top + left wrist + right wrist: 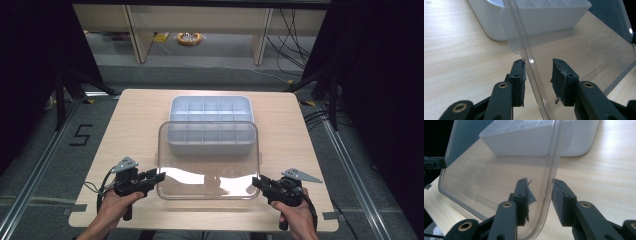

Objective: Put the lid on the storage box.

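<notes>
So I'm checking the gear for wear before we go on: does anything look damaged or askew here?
Yes. In the left gripper view, the pad on one of the left gripper's fingers is frayed and peeling at its edge. In the right gripper view, a torn flap hangs off a right gripper pad. The clear lid sits tilted, not yet on the grey divided box.

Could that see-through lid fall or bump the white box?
It might.
1. Each gripper, left gripper and right gripper, pinches just the thin rim of the clear lid, so the lid could slip or tilt.
2. The lid's far edge hangs over the compartment box and could knock it if lowered crookedly.
</notes>
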Tool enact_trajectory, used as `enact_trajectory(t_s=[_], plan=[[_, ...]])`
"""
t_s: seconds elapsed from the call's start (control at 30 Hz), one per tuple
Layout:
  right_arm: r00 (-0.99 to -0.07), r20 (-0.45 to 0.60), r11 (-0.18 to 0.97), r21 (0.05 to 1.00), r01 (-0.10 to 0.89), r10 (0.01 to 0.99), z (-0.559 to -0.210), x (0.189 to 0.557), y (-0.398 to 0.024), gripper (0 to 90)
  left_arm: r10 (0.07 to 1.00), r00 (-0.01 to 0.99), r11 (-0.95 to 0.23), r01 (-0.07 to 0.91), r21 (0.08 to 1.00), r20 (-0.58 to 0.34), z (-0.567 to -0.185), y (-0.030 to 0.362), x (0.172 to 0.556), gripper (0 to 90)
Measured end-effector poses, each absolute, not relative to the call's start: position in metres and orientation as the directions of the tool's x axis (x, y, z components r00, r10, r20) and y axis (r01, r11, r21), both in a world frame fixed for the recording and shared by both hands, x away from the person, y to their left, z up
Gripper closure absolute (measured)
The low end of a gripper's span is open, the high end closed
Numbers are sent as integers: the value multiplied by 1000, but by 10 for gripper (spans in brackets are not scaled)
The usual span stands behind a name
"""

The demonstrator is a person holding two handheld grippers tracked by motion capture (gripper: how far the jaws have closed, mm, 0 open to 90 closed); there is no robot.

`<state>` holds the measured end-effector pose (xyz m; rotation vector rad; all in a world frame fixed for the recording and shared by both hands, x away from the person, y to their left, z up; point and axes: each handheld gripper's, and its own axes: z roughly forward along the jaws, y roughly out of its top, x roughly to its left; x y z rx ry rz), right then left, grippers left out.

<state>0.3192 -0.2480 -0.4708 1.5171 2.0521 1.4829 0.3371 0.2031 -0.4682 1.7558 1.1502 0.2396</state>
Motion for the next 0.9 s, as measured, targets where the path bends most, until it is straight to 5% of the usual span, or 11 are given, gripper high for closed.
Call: enact_trajectory(t_s=[0.9], plan=[[-410, 391, -74, 792, 606, 824, -456, 363, -244, 644, 804, 492, -20, 585, 811, -335, -454, 194, 376, 610]])
